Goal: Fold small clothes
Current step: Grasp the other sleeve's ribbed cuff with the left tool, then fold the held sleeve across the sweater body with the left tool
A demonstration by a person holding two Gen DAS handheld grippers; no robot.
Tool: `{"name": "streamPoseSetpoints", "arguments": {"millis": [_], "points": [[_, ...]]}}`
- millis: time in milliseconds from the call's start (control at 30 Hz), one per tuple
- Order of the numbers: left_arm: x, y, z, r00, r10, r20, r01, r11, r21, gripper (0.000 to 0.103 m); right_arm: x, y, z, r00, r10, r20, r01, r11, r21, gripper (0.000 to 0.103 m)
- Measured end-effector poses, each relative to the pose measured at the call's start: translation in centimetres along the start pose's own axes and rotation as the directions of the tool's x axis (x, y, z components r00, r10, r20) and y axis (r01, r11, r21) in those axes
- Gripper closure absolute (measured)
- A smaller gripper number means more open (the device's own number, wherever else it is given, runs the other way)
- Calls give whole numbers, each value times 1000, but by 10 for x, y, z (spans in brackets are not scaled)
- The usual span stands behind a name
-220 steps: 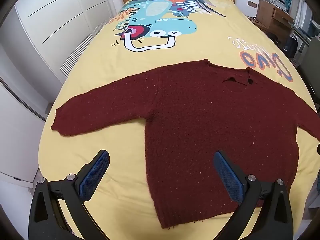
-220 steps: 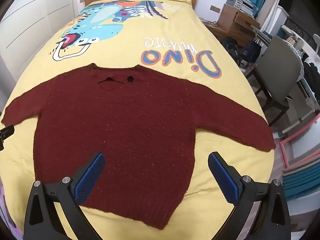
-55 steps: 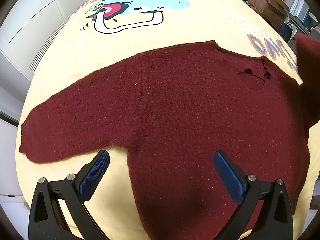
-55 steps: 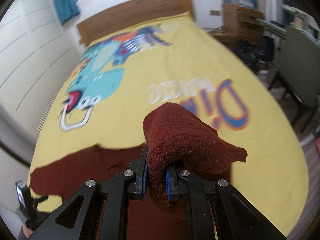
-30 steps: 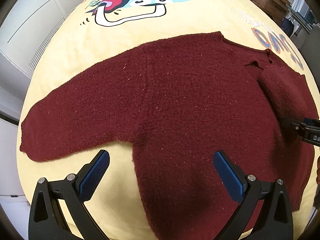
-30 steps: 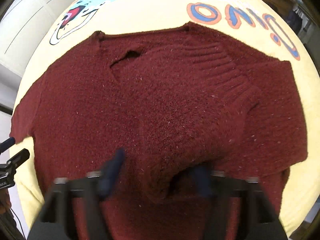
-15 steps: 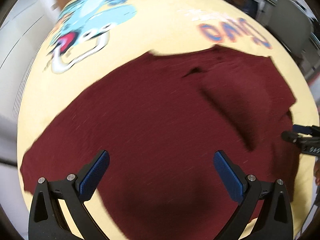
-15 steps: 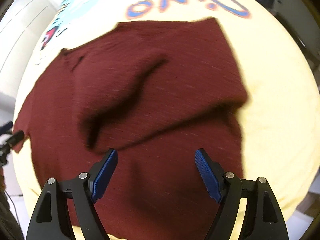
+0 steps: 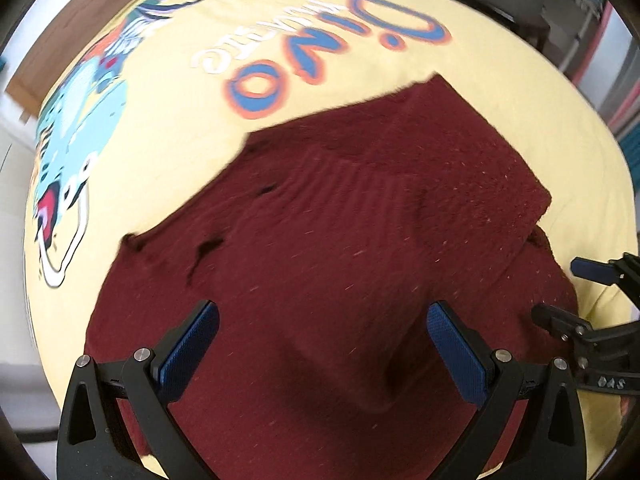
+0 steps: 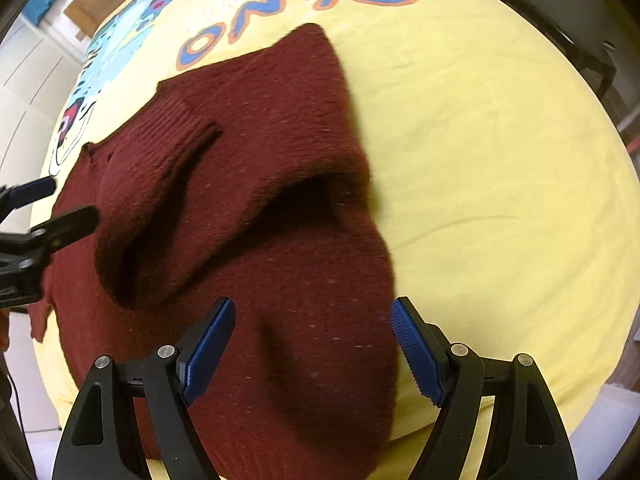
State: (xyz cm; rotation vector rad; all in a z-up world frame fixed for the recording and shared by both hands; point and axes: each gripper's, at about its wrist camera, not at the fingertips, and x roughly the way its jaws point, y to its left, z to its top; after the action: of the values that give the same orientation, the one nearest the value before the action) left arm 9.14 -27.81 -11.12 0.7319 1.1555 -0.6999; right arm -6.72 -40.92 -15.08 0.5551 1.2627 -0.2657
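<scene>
With one sleeve already laid across the chest, we hover both tongs spread over the sweater (image 10: 304, 264) on the bed (image 10: 480, 168).

Since neither pair is gripping anything, the maroon knit lies loose and flat on the yellow dinosaur bedspread, its body running toward us so the hem is nearest and the neckline (image 9: 208, 246) far. Our right tongs (image 10: 312, 344) hang spread above the lower right side of the body, just under the folded sleeve (image 10: 168, 200), whose ribbed cuff rests near the collar; that fold leaves a straight side edge to work from. Our left tongs (image 9: 320, 348) sit wide apart over the middle of the body, and we judge the other sleeve, out of view here, is next to be brought in.
</scene>
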Motion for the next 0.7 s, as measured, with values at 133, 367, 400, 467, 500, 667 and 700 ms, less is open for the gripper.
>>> {"name": "streamPoseSetpoints", "arguments": {"millis": [133,367,400,467,500,667,700], "points": [[30,-14,14,998,-10,-68,11,1000,17,1,4,-14,0,1000,2,-5,-2,999,41,22],[77,-9,18,986,17,-166,-16,1000,6,31,13,-22,-2,999,8,-32,-6,998,64,22],[79,-3,16,986,-2,-164,0,1000,-17,40,13,-23,-3,999,7,-35,-5,998,64,22],[76,10,12,988,-13,-151,5,999,-50,62,15,-24,-3,999,9,-39,-7,998,67,22],[72,19,10,990,-9,-142,1,998,-61,81,16,-24,-3,999,9,-41,-6,998,68,22],[53,59,-12,995,-24,-99,14,995,-96,88,14,-21,-3,999,2,-43,1,998,57,22],[49,67,-19,996,-28,-86,18,994,-111,88,14,-18,-2,999,0,-41,2,999,52,22]]}}
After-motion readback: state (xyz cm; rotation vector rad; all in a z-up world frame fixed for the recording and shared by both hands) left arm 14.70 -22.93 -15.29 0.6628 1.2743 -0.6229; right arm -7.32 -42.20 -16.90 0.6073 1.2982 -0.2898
